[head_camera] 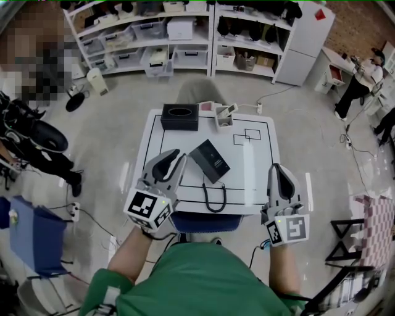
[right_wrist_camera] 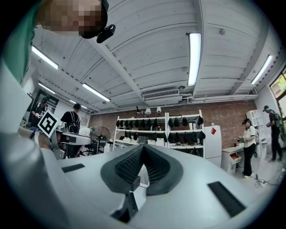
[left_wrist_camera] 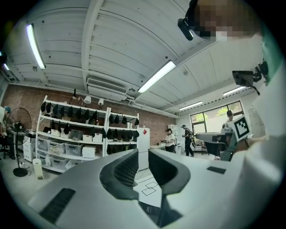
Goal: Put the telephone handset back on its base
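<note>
White table (head_camera: 256, 179) mid-frame. Black telephone (head_camera: 210, 160) lies at its centre, turned diagonal. Black cord (head_camera: 214, 199) loops at the lower edge. Black tissue box (head_camera: 179, 116) sits at the table's upper left. Left gripper (head_camera: 174, 155) is over the lower-left corner, right gripper (head_camera: 277, 168) over the lower-right.

Legible text: none | left gripper (head_camera: 174, 155) marker cube (head_camera: 148, 207): black-and-white square code, no characters | right gripper (head_camera: 279, 170) marker cube (head_camera: 290, 228): same kind | white cabinet (head_camera: 302, 46): plain red diamond sign (head_camera: 320, 14) | black box (head_camera: 210, 161): any print too small to read
</note>
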Demonstrator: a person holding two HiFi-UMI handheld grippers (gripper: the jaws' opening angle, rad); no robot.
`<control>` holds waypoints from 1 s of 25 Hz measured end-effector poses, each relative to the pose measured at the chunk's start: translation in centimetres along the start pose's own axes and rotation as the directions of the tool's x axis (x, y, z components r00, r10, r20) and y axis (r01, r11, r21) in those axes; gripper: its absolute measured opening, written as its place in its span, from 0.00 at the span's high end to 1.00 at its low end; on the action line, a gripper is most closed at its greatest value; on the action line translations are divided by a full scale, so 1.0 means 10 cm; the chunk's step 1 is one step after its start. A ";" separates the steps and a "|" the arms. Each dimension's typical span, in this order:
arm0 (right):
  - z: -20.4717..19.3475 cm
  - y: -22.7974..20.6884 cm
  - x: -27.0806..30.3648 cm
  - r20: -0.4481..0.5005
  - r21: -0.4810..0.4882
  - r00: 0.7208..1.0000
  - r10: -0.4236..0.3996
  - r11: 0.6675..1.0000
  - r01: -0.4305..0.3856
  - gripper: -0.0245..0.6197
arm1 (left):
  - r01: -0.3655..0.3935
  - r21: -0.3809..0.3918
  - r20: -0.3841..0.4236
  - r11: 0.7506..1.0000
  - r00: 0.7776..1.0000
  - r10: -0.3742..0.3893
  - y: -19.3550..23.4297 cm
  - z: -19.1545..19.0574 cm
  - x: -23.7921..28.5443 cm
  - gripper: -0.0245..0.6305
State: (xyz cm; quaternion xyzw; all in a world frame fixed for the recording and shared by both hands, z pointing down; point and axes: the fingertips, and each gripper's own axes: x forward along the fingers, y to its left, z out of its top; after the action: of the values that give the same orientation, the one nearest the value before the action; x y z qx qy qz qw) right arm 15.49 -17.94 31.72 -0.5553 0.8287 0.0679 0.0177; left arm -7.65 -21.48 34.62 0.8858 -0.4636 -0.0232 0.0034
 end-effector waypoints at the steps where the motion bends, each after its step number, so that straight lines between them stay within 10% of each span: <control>1: 0.00 0.00 0.00 0.000 0.001 1.000 0.000 1.000 0.000 0.93 | -0.001 -0.002 0.001 1.000 1.000 0.001 0.00 0.00 0.00 0.84; 25: 0.01 0.00 0.09 0.000 -0.004 1.000 -0.001 1.000 0.001 0.93 | -0.026 -0.028 -0.019 0.999 1.000 0.025 0.16 -0.07 0.03 0.84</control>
State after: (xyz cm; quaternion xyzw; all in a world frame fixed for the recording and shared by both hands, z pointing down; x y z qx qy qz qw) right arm 15.11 -18.71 31.50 -0.5558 0.8282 0.0694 0.0166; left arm -8.74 -22.69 35.33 0.8798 -0.4743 -0.0217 0.0206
